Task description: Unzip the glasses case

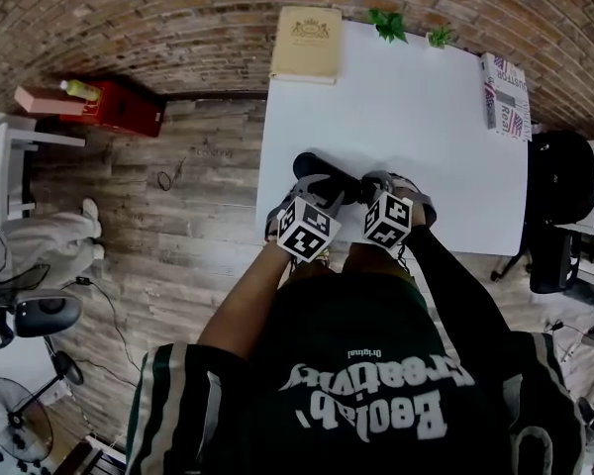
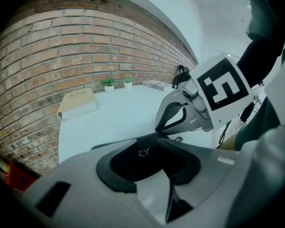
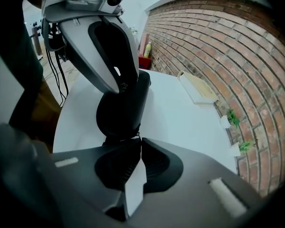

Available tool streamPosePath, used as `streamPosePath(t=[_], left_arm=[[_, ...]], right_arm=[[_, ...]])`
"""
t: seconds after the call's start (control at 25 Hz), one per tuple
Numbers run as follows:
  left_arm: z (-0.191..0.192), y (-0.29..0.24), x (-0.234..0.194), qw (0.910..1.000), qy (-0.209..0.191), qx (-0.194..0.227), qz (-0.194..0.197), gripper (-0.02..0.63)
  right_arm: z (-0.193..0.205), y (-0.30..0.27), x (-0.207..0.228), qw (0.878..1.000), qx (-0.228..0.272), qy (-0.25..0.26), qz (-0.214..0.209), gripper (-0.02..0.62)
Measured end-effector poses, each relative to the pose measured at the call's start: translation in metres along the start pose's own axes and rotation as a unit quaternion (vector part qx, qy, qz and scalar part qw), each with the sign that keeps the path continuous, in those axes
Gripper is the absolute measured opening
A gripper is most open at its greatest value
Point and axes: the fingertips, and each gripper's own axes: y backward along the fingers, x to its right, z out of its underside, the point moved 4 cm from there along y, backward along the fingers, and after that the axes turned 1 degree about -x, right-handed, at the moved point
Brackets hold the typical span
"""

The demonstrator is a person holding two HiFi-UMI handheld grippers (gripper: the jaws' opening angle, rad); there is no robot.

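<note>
The black glasses case (image 1: pixel 343 183) lies near the front edge of the white table (image 1: pixel 416 107). My left gripper (image 1: pixel 315 180) is shut on the case; in the left gripper view the case (image 2: pixel 147 161) fills the gap between the left gripper (image 2: pixel 152 144) jaws. My right gripper (image 1: pixel 376 186) is shut on the small metal zipper pull (image 3: pixel 136 135) at the near end of the case (image 3: pixel 121 106). In the right gripper view the right gripper (image 3: pixel 137 139) tips meet just below the case. The left gripper's grey finger (image 3: pixel 102 46) lies against the top of the case.
A tan book (image 1: pixel 305 45) lies at the table's far left corner. Two small potted plants (image 1: pixel 388 23) stand along the back edge. A printed box (image 1: pixel 505 97) sits at the far right. A black chair (image 1: pixel 564 191) stands to the right, and a red box (image 1: pixel 124 107) sits on the floor.
</note>
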Motion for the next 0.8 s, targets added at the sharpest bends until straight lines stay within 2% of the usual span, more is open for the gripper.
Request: streamPosePath(t=[0.2, 0.32, 0.36, 0.4, 0.48, 0.6, 0.64, 0.68, 0.72, 0.8], left_arm=[[0.0, 0.0, -0.001, 1.0, 0.002, 0.003, -0.002, 0.135], [0.0, 0.001, 0.001, 0.9997, -0.004, 0.021, -0.014, 0.134], [0.001, 0.002, 0.001, 0.9993, -0.007, 0.03, -0.019, 0.135], [0.002, 0.003, 0.002, 0.999, -0.007, 0.036, -0.024, 0.135], [0.003, 0.005, 0.002, 0.9988, -0.002, 0.04, -0.03, 0.133], [0.003, 0.012, -0.003, 0.9979, 0.01, 0.046, -0.045, 0.107], [0.003, 0.017, -0.006, 0.9972, 0.014, 0.051, -0.053, 0.107], [0.003, 0.023, -0.01, 0.9963, 0.018, 0.058, -0.062, 0.104], [0.003, 0.028, -0.013, 0.9954, 0.022, 0.062, -0.069, 0.102], [0.008, 0.036, -0.018, 0.9944, 0.031, 0.063, -0.079, 0.1]], right_arm=[[-0.003, -0.004, 0.002, 1.0, -0.004, 0.008, 0.001, 0.023], [0.002, -0.003, 0.003, 1.0, -0.004, -0.026, 0.002, 0.031], [0.007, -0.002, 0.005, 0.999, -0.008, -0.053, 0.002, 0.052], [0.011, 0.0, 0.006, 0.996, -0.01, -0.084, -0.001, 0.099], [0.016, 0.009, 0.007, 0.989, 0.007, -0.148, -0.017, 0.161], [0.016, 0.024, -0.002, 0.97, 0.059, -0.225, -0.071, 0.248], [0.012, 0.029, -0.007, 0.962, 0.081, -0.245, -0.095, 0.298], [0.006, 0.033, -0.012, 0.953, 0.101, -0.261, -0.116, 0.375], [-0.001, 0.036, -0.016, 0.947, 0.119, -0.269, -0.129, 0.425], [-0.013, 0.04, -0.02, 0.946, 0.139, -0.263, -0.127, 0.44]])
